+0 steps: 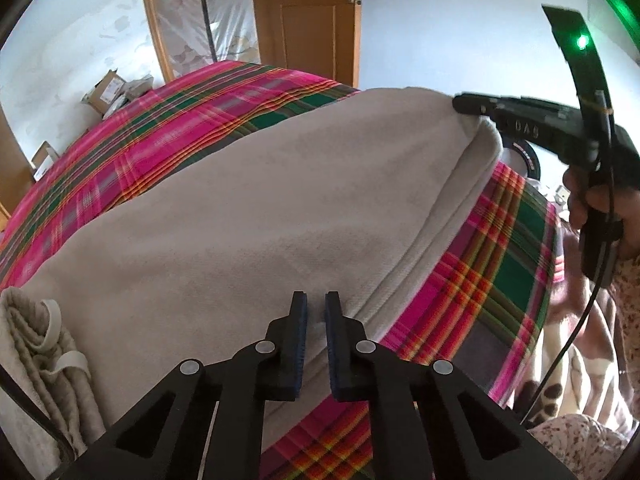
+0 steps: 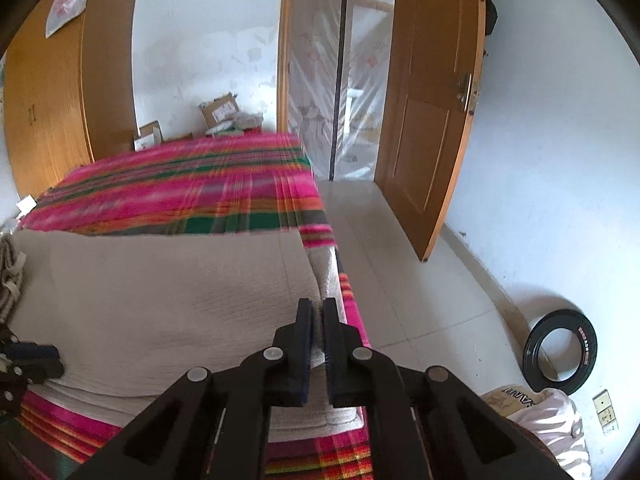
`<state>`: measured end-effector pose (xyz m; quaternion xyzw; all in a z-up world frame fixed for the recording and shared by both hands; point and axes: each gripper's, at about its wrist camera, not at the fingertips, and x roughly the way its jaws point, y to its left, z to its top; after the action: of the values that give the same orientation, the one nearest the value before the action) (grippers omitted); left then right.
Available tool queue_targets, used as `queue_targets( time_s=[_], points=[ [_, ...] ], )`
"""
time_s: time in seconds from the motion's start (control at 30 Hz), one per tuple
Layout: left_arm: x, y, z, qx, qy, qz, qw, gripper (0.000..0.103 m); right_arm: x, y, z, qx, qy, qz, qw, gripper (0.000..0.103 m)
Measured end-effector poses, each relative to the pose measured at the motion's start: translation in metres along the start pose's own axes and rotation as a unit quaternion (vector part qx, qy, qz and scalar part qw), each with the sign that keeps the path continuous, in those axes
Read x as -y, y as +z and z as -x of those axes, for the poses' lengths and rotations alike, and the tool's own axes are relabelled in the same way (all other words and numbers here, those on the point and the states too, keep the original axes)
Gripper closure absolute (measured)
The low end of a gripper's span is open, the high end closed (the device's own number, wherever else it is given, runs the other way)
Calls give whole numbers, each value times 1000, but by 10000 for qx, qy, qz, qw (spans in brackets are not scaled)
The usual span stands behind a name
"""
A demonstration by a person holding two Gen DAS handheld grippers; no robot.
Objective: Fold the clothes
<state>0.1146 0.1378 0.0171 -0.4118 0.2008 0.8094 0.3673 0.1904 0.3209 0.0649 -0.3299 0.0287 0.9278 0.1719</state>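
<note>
Black tongs of the left gripper (image 1: 316,312) sit right at the front of the left view, at 6 o'clock. They are squeezed on the near edge of the beige cloth (image 1: 248,216), and a thin bit of cloth shows in the small gap between the pads.

From there the beige cloth spreads out toward 12 o'clock, lying flat on the bed with the pink plaid blanket (image 1: 168,120). It looks folded over, with two layers showing along its right edge.

At 2 o'clock in the left view, the right gripper (image 1: 460,106) pinches the far right corner of the cloth and holds it a little lifted. A hand (image 1: 592,200) wraps around its handle, at 3 o'clock.

The right view shows the right gripper (image 2: 318,320) with its tongs close together on the cloth's (image 2: 160,300) corner, near the bed's right edge.

A crumpled beige cloth (image 1: 36,344) lies at 8 o'clock. On the floor at 4 o'clock in the right view, a black tire (image 2: 562,350) leans on the wall. A wooden door (image 2: 432,100) stands open at 1 o'clock.
</note>
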Motion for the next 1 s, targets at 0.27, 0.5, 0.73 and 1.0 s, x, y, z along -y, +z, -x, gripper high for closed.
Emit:
queue_targets(
  time_s=[0.27,0.5,0.73,1.0],
  points=[
    [10,-4,3,-51,-308,-52,9995,96,5,-4,-4,-416,-73,-36,9991,98],
    [9,-3,2,-106,-352,2,9993,96,19,-25,-29,-898,-664,-87,9937,103],
    [7,1,13,37,-360,80,9993,96,30,-27,-18,-634,-227,-528,9963,102],
    [-6,6,20,194,-339,290,9988,95,47,-24,-5,-319,475,-1254,9905,84]
  ],
)
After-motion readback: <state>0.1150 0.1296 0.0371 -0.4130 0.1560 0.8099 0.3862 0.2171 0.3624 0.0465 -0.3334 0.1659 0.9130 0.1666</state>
